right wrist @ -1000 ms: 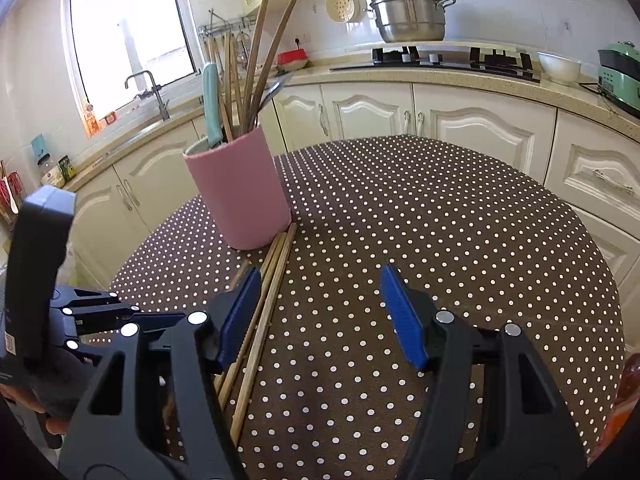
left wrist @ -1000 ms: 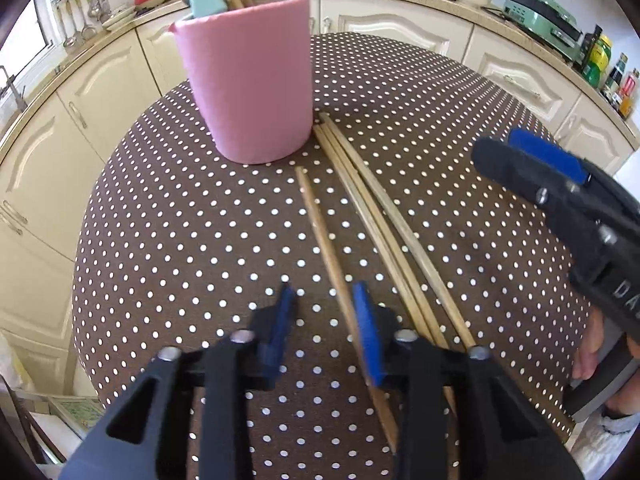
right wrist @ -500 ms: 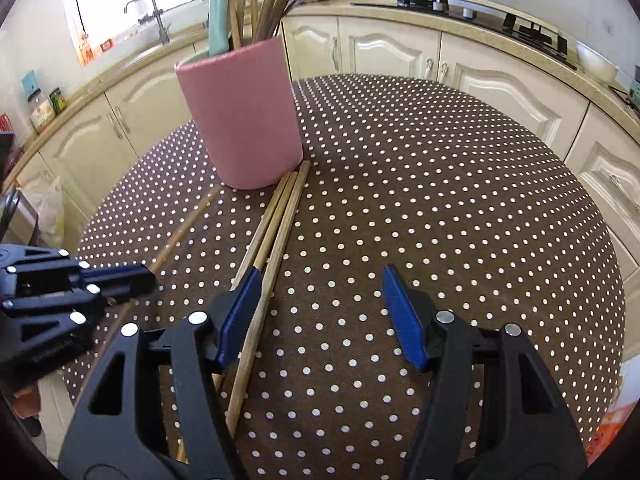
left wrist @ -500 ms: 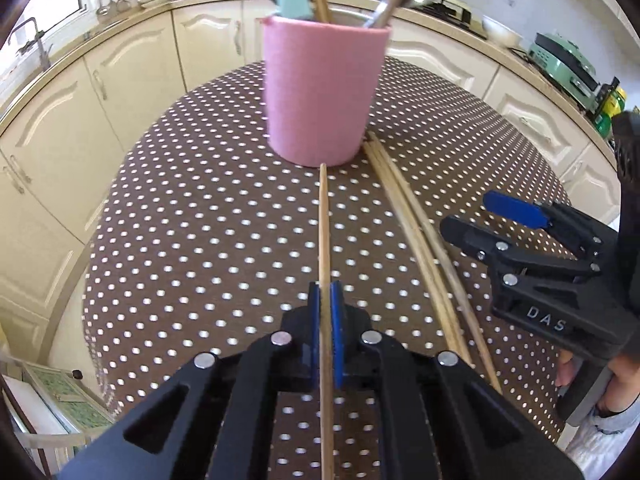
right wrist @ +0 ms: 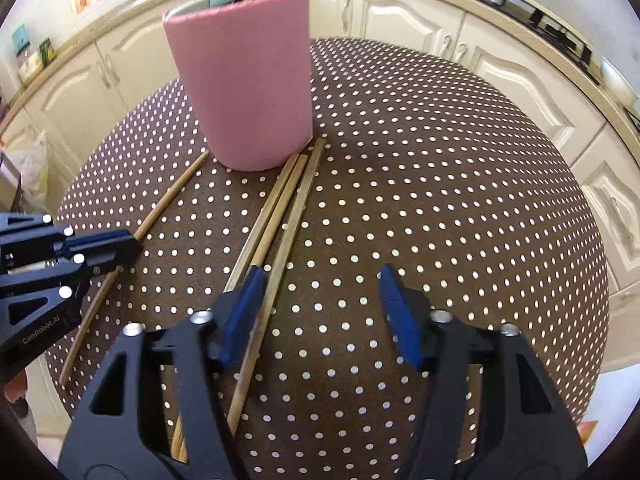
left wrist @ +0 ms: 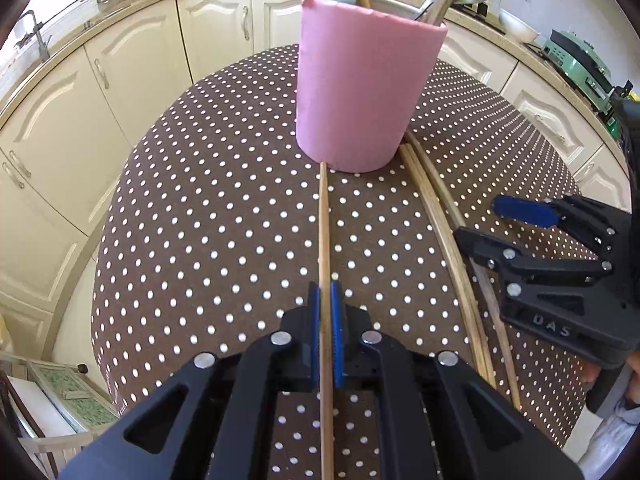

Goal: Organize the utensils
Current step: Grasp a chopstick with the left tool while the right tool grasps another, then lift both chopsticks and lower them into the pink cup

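A pink utensil holder (left wrist: 364,96) stands on the round table with chopsticks, a spoon and a teal handle in it; it also shows in the right wrist view (right wrist: 248,84). My left gripper (left wrist: 325,300) is shut on a single wooden chopstick (left wrist: 324,224) whose far tip points at the holder's base. From the right wrist view the left gripper (right wrist: 120,242) grips that chopstick (right wrist: 168,196) low over the cloth. Three more chopsticks (right wrist: 280,208) lie together right of it. My right gripper (right wrist: 320,292) is open over their near ends, its left finger beside them.
The table wears a brown cloth with white dots (left wrist: 224,216). Cream kitchen cabinets (left wrist: 132,64) and a worktop ring the table behind. A hob and green appliance (left wrist: 576,60) sit on the counter at right.
My left gripper swung in line with the single chopstick and closed on it. My right gripper came lower and nearer to the three chopsticks, staying open.
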Action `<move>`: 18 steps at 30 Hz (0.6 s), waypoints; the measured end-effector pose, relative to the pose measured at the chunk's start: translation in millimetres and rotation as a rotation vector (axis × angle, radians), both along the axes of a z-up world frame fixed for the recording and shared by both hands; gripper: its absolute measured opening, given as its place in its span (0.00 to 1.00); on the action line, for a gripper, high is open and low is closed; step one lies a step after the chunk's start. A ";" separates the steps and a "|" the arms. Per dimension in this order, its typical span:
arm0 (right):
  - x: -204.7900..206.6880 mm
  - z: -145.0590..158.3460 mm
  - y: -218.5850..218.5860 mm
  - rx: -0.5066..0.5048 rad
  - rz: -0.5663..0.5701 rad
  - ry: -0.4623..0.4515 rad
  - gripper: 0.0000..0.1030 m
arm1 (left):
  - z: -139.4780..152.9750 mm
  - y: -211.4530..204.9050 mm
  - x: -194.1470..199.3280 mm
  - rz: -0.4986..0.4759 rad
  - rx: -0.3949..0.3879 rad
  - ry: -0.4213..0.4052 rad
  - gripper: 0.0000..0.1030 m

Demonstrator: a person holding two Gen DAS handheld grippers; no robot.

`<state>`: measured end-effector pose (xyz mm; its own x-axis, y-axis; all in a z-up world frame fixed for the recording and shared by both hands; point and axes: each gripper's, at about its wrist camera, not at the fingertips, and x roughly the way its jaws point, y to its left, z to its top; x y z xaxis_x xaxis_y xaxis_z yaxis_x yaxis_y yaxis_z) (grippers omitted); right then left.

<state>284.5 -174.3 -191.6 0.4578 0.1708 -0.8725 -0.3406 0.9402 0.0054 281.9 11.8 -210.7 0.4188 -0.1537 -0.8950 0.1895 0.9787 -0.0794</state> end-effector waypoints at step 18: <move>39.2 1.3 -26.1 0.128 0.014 0.131 0.05 | -4.3 -8.9 15.5 0.003 -0.037 0.004 0.05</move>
